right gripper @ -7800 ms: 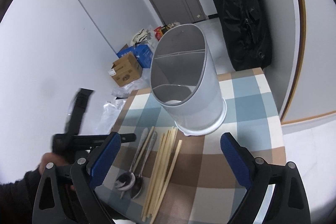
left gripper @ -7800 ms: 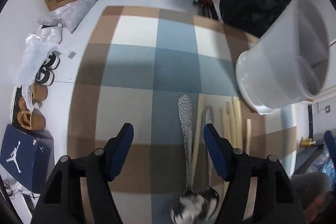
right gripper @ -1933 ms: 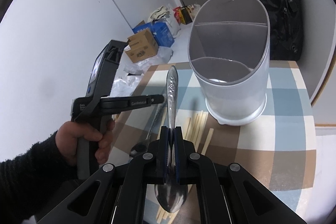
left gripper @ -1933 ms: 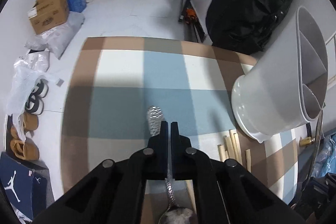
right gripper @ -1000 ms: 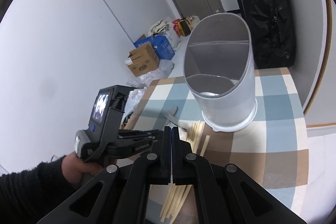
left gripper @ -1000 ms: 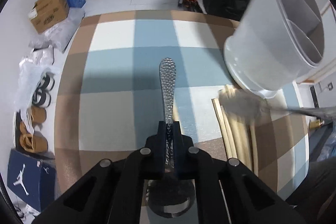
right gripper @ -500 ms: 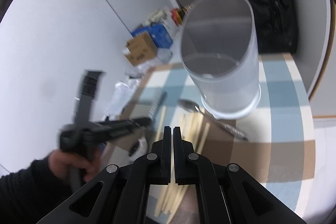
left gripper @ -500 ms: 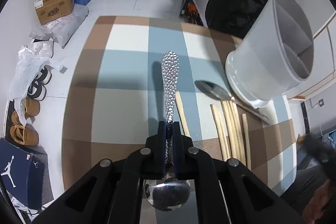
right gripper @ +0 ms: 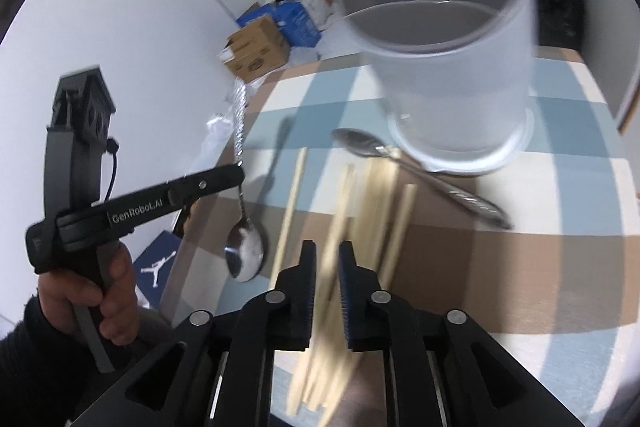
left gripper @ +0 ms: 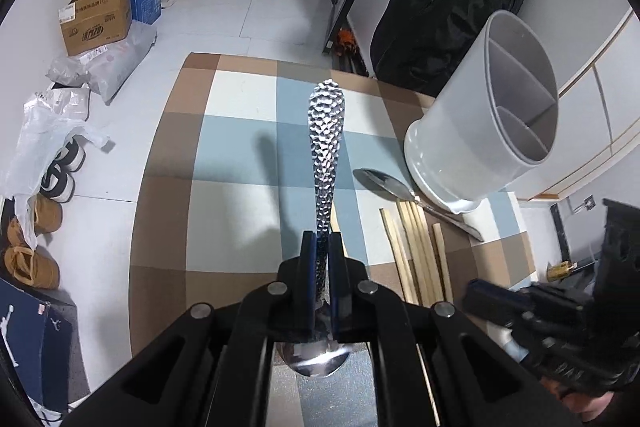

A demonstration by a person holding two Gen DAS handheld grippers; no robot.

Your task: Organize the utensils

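My left gripper (left gripper: pixel 323 247) is shut on a hammered metal spoon (left gripper: pixel 326 147), handle pointing forward, bowl toward the camera, held above the checked table. It also shows in the right wrist view (right gripper: pixel 240 179), with the spoon (right gripper: pixel 245 247) hanging bowl down. A second spoon (left gripper: pixel 404 193) lies on the table against the foot of the white divided utensil holder (left gripper: pixel 488 131). Several wooden chopsticks (left gripper: pixel 416 251) lie beside it. My right gripper (right gripper: pixel 324 259) has its jaws slightly apart, empty, low over the chopsticks (right gripper: pixel 360 211), near the second spoon (right gripper: pixel 404 159) and holder (right gripper: pixel 444 39).
The checked tablecloth (left gripper: pixel 224 155) covers the table. A black bag (left gripper: pixel 448 27) leans behind the holder. Boxes (left gripper: pixel 96 15), bags and shoes (left gripper: pixel 52 171) lie on the floor to the left of the table.
The right gripper let go of its spoon, which now lies by the holder, and has dropped low over the chopsticks, jaws slightly parted. The left gripper lifted its spoon higher.
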